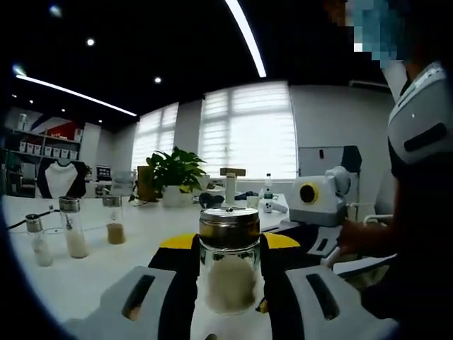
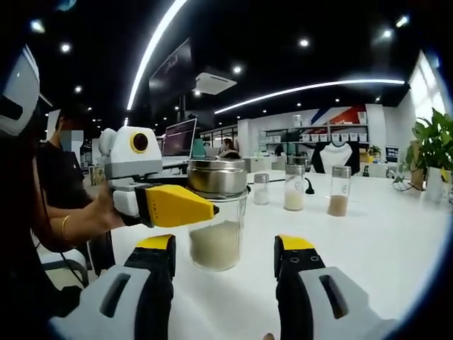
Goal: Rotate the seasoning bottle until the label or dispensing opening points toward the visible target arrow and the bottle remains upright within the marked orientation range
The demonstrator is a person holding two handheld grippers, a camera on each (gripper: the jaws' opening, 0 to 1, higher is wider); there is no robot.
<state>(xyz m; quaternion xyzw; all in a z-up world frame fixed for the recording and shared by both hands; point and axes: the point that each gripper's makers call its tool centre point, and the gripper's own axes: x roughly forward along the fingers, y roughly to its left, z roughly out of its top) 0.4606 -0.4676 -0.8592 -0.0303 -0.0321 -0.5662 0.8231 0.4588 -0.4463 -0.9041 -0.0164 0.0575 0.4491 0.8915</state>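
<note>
The seasoning bottle (image 1: 228,265) is a clear glass jar with a steel lid, part full of white grains, and it stands upright on the white table (image 1: 85,273). My left gripper (image 1: 228,244) is shut on it, its black, yellow-tipped jaws pressing both sides. In the right gripper view the same bottle (image 2: 217,223) stands just beyond my right gripper (image 2: 225,249), which is open with a gap on each side of the glass. One yellow finger (image 2: 177,205) of the left gripper crosses the bottle's near side from the left, held by a hand (image 2: 99,212).
Three smaller glass shakers (image 2: 294,188) stand in a row farther back on the table (image 2: 382,241). A potted plant (image 1: 173,173) and small items sit at the far edge. A person (image 2: 56,177) sits behind at the left.
</note>
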